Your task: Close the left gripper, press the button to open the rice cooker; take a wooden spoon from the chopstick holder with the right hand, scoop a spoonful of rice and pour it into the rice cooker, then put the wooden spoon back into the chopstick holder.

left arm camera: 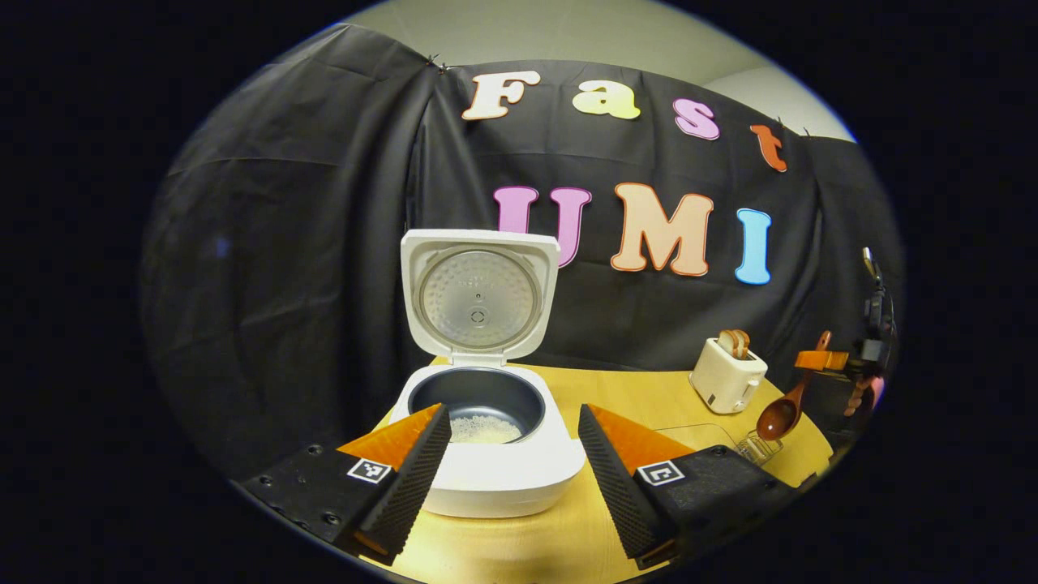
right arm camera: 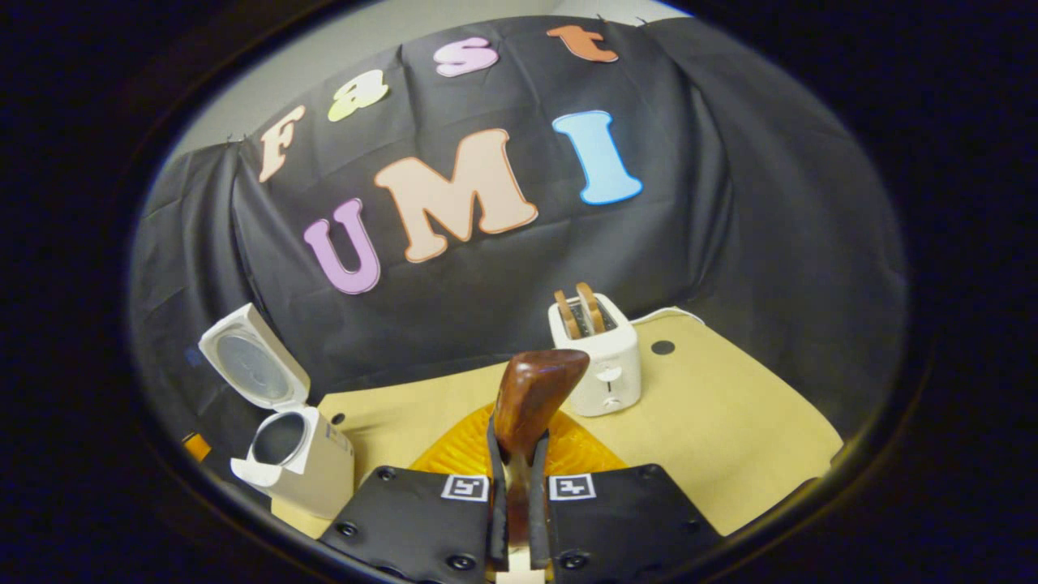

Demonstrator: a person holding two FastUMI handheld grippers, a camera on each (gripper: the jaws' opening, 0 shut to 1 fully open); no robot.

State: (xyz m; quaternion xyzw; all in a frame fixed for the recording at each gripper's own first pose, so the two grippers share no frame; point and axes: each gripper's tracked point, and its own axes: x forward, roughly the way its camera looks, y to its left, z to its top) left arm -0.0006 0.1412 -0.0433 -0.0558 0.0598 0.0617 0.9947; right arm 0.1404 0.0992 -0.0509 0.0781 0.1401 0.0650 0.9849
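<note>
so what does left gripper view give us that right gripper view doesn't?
Left gripper view alone: rice in the cooker's pot, the spoon's bowl hanging over a glass holder, and the open left claw. Right gripper view alone: the right claw shut on the wooden spoon, seen close up, and a black dot on the table. Both: open rice cooker, toaster with bread, wooden table.

Left tool point(left arm camera: 514, 438) spread wide; right tool point(right arm camera: 516, 487) clamped on wooden spoon point(right arm camera: 531, 397), held aloft
</note>
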